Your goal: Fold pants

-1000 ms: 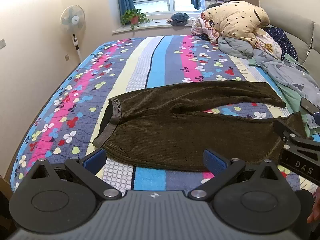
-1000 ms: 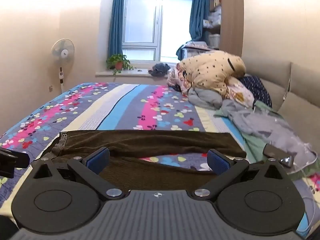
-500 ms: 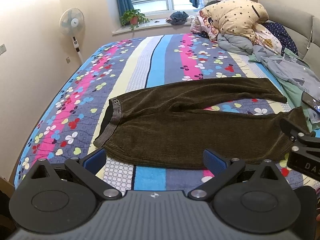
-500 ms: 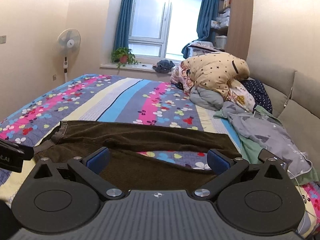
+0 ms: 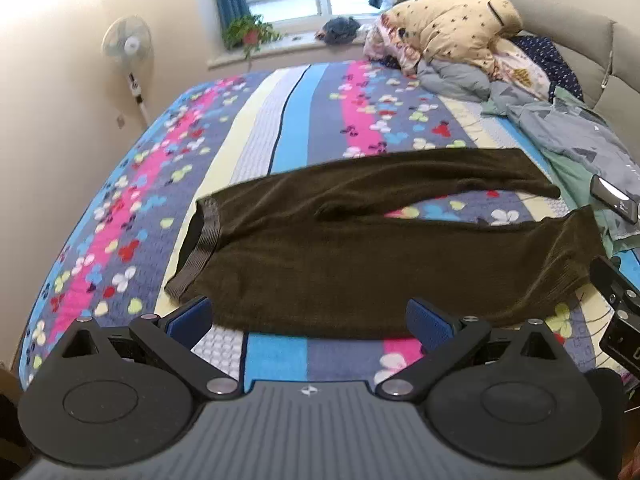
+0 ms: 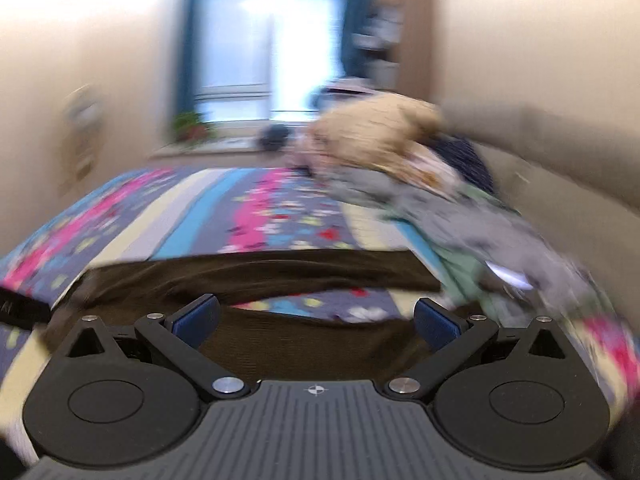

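I am holding my left claw [image 5: 308, 318] spread wide, gripping nothing, hovering at the near edge of the brown pants [image 5: 372, 248] lying flat across the striped bedspread [image 5: 288, 120], waistband to the left. My right claw [image 6: 316, 320] is gaping wide too, empty, above the near pant leg; its view is blurred.

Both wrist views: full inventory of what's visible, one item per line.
pants: 1, dark olive-brown, spread flat across the bed, waistband left
bed sheet: 1, striped floral, under pants
bedding pile: 1, beige and mixed, far right corner
grey clothes: several, right bed edge
phone: 1, dark, on grey clothes
fan: 1, white, left wall
potted plant: 1, green, windowsill
left gripper: jaws open, above near pant edge
right gripper: jaws open, view blurred
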Motion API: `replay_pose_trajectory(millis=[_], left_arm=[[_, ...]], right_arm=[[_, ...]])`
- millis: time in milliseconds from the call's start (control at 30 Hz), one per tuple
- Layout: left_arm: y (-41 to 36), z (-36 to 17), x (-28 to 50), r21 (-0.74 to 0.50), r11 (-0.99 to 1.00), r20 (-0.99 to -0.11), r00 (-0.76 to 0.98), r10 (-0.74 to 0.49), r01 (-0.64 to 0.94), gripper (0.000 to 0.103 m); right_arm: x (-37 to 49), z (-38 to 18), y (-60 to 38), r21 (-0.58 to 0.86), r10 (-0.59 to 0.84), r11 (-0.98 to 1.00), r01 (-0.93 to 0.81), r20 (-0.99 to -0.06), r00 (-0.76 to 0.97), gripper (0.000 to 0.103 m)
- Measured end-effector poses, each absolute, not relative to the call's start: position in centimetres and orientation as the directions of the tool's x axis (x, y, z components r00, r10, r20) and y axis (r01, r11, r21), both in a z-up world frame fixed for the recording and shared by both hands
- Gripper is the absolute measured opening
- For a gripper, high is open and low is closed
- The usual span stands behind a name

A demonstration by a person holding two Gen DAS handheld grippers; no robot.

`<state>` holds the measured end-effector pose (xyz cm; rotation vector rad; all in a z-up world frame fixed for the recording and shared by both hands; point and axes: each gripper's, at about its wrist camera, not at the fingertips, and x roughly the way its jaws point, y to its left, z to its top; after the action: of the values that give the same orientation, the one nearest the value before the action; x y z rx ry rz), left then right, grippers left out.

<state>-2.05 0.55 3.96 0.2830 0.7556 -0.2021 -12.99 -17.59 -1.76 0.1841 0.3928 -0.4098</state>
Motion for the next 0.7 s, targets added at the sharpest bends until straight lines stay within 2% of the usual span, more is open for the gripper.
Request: replay_pose_trajectory(millis=[133, 367, 533, 700], left_arm=[[-0.2, 3.7, -2.4, 0.198, 0.940, -0.696, 0.715, -0.066, 0.279, 0.103], [-0.5, 4.4, -2.0, 0.215, 0.944, -0.684, 0.728, -0.037, 0.249, 0.103], [-0.8, 4.6, -2.3, 0.211, 0.948, -0.693, 0.721, -0.028, 0.239, 0.103], [-1.9, 4.4, -2.9, 0.225, 0.945, -0.695, 0.719, -0.017, 0.239, 0.103]], right_arm=[[-12.0, -0.8, -18.5, 0.024, -0.331, 0.927, 0.373, -0.411, 0.849, 0.103], [-13.1, -1.2, -20.4, 0.212, -0.229, 0.914, 0.345, -0.431, 0.873, 0.103], [-13.7, -1.7, -20.8, 0.187, -0.214, 0.928, 0.322, -0.439, 0.873, 0.103], [-14.7, -2.1, -22.2, 0.228, -0.228, 0.908, 0.352, -0.435, 0.871, 0.103]])
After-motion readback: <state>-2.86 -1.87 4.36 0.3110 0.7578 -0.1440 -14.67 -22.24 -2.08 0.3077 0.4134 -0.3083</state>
